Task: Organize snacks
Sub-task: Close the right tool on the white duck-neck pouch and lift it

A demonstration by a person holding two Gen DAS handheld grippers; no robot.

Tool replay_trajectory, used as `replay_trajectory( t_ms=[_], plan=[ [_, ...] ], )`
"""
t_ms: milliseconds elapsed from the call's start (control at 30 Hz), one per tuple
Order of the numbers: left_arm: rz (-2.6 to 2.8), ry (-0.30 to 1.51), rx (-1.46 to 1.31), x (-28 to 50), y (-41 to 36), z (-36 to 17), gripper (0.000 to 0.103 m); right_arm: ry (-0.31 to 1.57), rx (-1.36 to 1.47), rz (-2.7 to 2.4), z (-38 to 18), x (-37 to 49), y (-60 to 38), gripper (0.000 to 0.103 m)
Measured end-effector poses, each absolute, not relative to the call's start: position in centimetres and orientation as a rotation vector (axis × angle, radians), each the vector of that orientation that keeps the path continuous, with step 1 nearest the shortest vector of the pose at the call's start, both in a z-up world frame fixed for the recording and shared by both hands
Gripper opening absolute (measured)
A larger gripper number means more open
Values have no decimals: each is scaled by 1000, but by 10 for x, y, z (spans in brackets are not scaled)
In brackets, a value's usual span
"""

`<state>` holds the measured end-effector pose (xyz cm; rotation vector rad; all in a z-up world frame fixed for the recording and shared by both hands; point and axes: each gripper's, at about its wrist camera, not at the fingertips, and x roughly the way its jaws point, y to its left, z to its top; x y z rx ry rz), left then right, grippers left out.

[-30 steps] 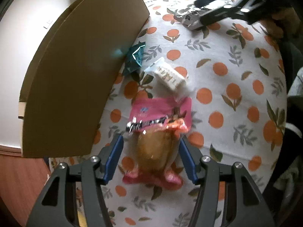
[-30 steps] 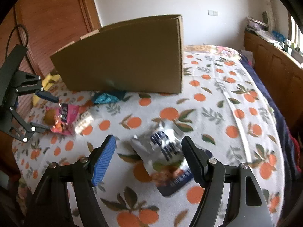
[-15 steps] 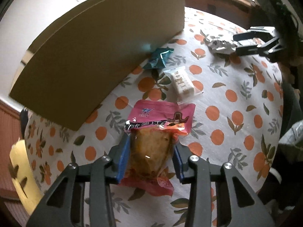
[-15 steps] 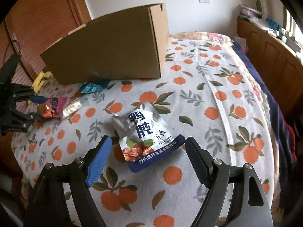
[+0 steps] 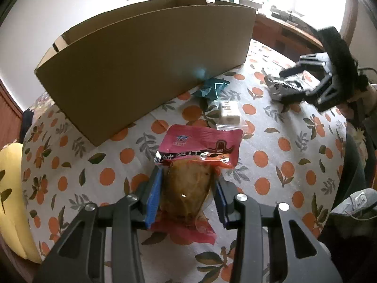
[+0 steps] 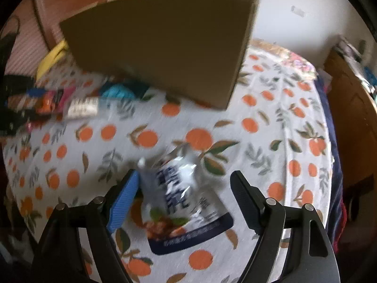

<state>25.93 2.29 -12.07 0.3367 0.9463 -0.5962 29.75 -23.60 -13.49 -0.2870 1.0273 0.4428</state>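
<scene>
My left gripper (image 5: 187, 192) is shut on a pink snack pouch (image 5: 198, 146) with a brown piece of food in it, held above the tablecloth. A big open cardboard box (image 5: 146, 54) stands behind it. A teal wrapper (image 5: 213, 88) and a white wrapped bar (image 5: 227, 113) lie by the box. My right gripper (image 6: 183, 198) is open around a silver and blue snack pouch (image 6: 181, 193) that lies on the cloth; the left blue pad is at its edge. The right gripper also shows in the left wrist view (image 5: 294, 82).
The table has a white cloth with orange prints (image 6: 271, 127). A yellow object (image 5: 11, 188) sits at the table's left edge. Wooden furniture (image 6: 348, 108) stands to the right. The box (image 6: 165, 47) also shows in the right wrist view, which is blurred.
My left gripper closed on the pink pouch and lifted it, tilting up toward the box. My right gripper moved down around the silver pouch.
</scene>
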Motion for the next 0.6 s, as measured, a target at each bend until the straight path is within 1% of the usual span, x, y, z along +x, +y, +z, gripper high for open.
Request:
replay_trajectory(
  t_ms=[100,167,200,367,600],
  plan=[
    [-594,942,323,257,26,-119,40,1044,-298,463,-137,293,-237,78],
    [-597,943,312,256,28,-119,40,1041,-302,474,-134,290,-238,67],
    [-595,943,313,256,27,-119,40,1042,-302,483,-133,288,-237,64],
    [-583,940,296,253,31,-116,40,1053,-335,488,-132,282,-230,62],
    [-581,936,287,248,28,-117,40,1037,-285,505,-132,277,-231,61]
  ],
)
